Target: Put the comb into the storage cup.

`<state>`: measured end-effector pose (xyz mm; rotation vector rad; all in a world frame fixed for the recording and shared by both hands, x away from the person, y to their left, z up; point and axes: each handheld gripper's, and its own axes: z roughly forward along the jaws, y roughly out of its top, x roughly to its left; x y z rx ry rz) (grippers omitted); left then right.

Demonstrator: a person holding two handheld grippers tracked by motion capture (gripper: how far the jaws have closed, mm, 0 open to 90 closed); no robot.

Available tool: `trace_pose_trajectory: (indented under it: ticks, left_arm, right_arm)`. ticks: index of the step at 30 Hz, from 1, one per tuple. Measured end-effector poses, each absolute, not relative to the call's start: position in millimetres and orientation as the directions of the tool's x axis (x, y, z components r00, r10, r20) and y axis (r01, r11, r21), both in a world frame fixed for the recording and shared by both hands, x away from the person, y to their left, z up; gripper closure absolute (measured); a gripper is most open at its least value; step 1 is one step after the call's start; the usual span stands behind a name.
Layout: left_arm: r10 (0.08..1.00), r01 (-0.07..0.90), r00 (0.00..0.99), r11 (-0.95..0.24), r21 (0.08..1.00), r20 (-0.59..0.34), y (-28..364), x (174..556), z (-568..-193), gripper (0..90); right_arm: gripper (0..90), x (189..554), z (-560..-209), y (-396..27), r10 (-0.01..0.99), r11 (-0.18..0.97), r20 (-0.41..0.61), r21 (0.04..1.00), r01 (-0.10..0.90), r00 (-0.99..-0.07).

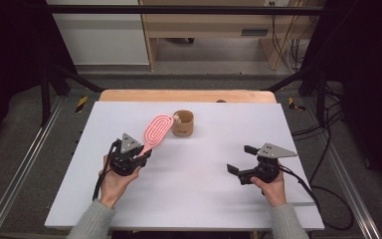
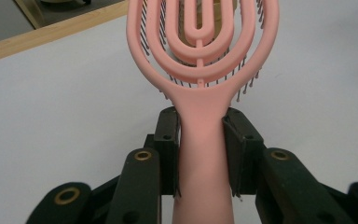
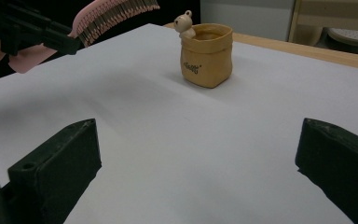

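Pink plastic, a looped hairbrush (image 2: pixel 200 60) is gripped by its handle between the clenched jaws of the left gripper (image 1: pixel 140 153), above the white table (image 1: pixel 204 199) at its left half. The brush is pointed forward and to the right, raised off the surface, bristles facing down, its head just beside a small tan pot (image 1: pixel 183 123) with a bear figure on its rim. The left gripper is held from below by the left hand (image 1: pixel 113 180), the grey-sleeved forearm angled in from the bottom edge. Well apart at the right, the right gripper (image 1: pixel 239 159) is held low in the right hand (image 1: pixel 271 188), jaws spread wide and holding nothing, pointed left.
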<state>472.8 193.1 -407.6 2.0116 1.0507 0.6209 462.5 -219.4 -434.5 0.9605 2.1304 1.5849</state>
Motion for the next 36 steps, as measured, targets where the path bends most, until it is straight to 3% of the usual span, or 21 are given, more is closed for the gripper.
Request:
trace_pose_trajectory:
  ticks: [36]
  left_arm:
    - [0.819, 0.406, 0.564, -0.382, 0.830, 0.101, 160, 463, -403, 68.6]
  right_arm:
    - [0.4, 466, -421, -182, 0.671, 0.117, 0.173, 0.935, 0.334, -0.721]
